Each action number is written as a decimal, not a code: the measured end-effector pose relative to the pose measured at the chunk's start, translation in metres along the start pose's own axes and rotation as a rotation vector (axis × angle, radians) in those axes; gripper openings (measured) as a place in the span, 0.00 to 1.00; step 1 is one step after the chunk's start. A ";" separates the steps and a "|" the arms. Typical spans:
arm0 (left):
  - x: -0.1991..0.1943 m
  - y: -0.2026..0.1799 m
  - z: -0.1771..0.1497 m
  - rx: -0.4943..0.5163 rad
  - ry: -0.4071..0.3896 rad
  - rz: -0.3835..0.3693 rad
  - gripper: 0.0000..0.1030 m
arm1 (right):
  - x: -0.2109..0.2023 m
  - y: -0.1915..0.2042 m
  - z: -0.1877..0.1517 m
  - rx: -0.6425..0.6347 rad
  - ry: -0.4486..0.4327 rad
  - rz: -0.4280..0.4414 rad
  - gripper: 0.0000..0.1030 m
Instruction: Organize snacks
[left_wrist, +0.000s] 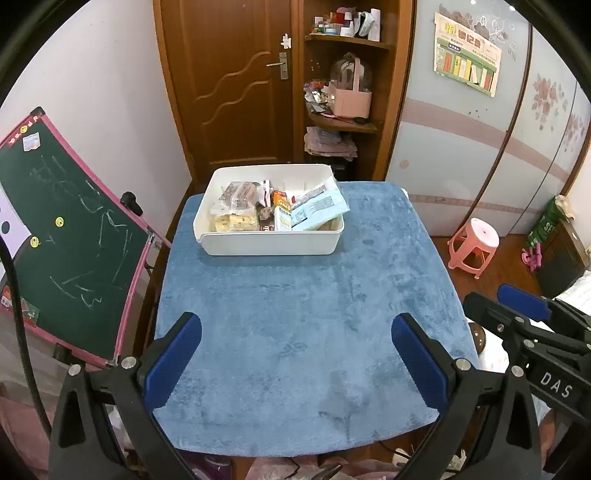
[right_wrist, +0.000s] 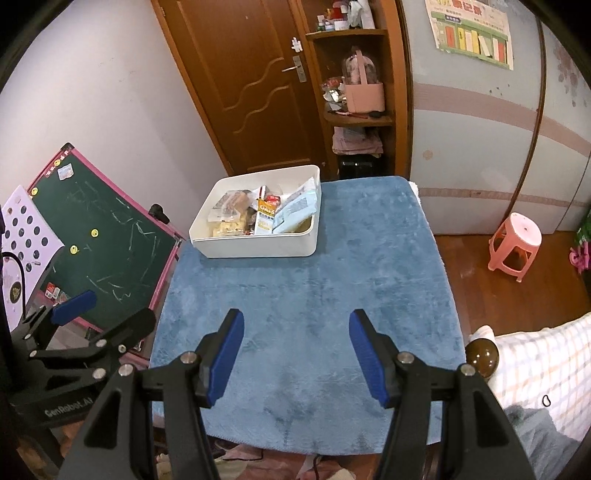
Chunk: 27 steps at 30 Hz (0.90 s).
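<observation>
A white plastic bin (left_wrist: 271, 243) stands at the far side of the blue-covered table (left_wrist: 295, 314). It holds several snack packets: a clear bag of pale biscuits (left_wrist: 236, 221), a yellow and white box (left_wrist: 282, 218), a light blue packet (left_wrist: 319, 210). The bin also shows in the right wrist view (right_wrist: 258, 249). My left gripper (left_wrist: 295, 354) is open and empty over the table's near edge. My right gripper (right_wrist: 297, 356) is open and empty there too, well short of the bin.
A green chalkboard with a pink frame (left_wrist: 66, 236) leans at the table's left. A pink stool (left_wrist: 474, 245) stands on the floor at right. A wooden door (left_wrist: 229, 85) and corner shelves (left_wrist: 343, 85) lie behind the table. A checked cloth (right_wrist: 546, 365) lies at the near right.
</observation>
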<state>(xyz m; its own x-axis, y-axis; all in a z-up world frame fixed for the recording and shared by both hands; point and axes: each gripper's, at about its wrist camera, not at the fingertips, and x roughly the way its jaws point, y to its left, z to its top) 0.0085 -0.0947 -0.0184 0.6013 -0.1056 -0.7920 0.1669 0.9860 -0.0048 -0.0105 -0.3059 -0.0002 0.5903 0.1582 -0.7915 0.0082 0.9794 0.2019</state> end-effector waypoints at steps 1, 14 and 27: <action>-0.002 0.000 -0.001 -0.002 -0.004 0.005 0.99 | -0.002 0.002 -0.001 -0.009 -0.004 -0.001 0.58; -0.013 0.008 -0.008 -0.043 -0.012 0.028 0.99 | -0.006 0.013 -0.007 -0.060 -0.003 0.022 0.58; -0.009 0.003 -0.011 -0.038 0.004 0.024 0.99 | -0.008 0.007 -0.013 -0.046 -0.002 0.016 0.58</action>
<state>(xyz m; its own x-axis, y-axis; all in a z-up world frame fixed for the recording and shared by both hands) -0.0048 -0.0900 -0.0179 0.6018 -0.0818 -0.7944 0.1226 0.9924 -0.0093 -0.0255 -0.2983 0.0004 0.5913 0.1734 -0.7876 -0.0380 0.9815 0.1875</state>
